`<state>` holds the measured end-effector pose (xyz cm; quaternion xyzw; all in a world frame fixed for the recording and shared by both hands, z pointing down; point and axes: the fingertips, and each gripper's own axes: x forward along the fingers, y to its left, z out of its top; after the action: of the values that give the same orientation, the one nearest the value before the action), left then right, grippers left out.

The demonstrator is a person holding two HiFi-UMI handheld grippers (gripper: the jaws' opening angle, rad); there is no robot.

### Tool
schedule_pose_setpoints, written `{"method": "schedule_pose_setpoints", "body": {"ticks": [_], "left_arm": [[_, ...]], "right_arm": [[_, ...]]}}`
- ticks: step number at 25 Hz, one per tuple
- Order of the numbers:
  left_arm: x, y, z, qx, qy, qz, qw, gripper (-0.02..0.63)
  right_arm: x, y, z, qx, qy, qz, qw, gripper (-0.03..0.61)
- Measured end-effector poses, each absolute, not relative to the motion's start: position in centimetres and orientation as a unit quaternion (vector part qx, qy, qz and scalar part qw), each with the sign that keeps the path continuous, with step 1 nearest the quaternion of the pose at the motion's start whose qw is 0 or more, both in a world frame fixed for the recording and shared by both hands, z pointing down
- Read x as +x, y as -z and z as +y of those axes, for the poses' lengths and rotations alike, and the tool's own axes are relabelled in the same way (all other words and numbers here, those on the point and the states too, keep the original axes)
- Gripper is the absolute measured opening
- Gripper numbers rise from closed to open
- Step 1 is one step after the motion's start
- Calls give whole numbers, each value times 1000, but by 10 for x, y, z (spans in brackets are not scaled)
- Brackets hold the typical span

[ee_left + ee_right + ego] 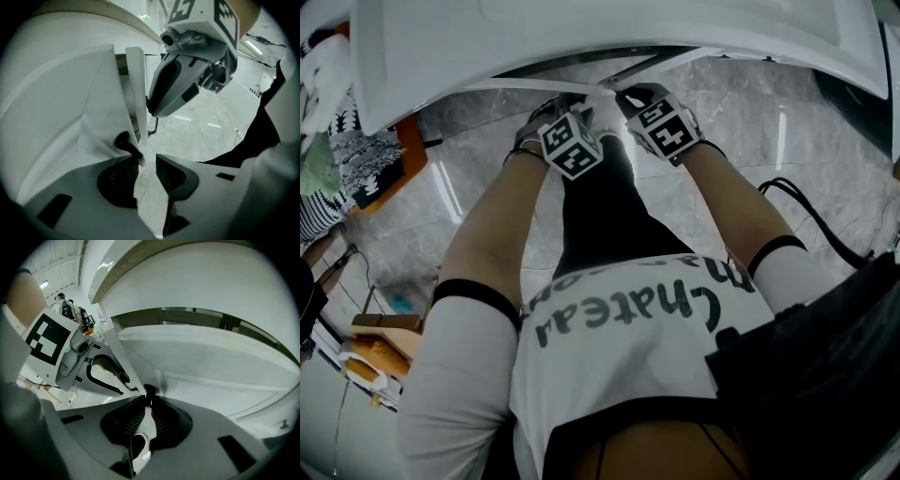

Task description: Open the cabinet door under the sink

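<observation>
White cabinet door [101,93], black knob [126,143]; grey, seemingly marbled floor [741,131]; black-white marker cube [572,145].

Large indoor hall, fitted out more like a demo or test space than a lived-in home.

- Top of head view: white moulded sink unit [581,37], a white cabinet door [136,93] under it.
- Floor [750,122]: glossy grey marble-look tiles, long lamp streaks mirrored in them.
- Right of head view: black cable [811,220] loose across the tiles.
- Left edge: orange-rimmed stand [412,152] with patterned cloth [356,155].
- Upper left of right gripper view: strip light [44,285] on a high white ceiling, a person [63,305] and gear [87,325] far off.
</observation>
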<state>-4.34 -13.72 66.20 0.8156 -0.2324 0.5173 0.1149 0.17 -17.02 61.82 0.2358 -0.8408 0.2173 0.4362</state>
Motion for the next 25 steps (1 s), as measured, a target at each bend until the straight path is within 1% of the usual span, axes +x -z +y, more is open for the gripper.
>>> {"method": "schedule_pose_setpoints", "body": {"ticks": [8, 12, 25], "left_arm": [[-49, -664, -127, 811, -530, -222, 112, 97], [-50, -665, -118, 811, -525, -224, 131, 97], [-52, -664, -110, 811, -542, -197, 98, 97]], "right_arm": [[6, -619, -161, 224, -215, -837, 451, 37], [12, -620, -153, 211, -208, -837, 460, 37], [23, -619, -143, 203, -194, -836, 471, 37]]}}
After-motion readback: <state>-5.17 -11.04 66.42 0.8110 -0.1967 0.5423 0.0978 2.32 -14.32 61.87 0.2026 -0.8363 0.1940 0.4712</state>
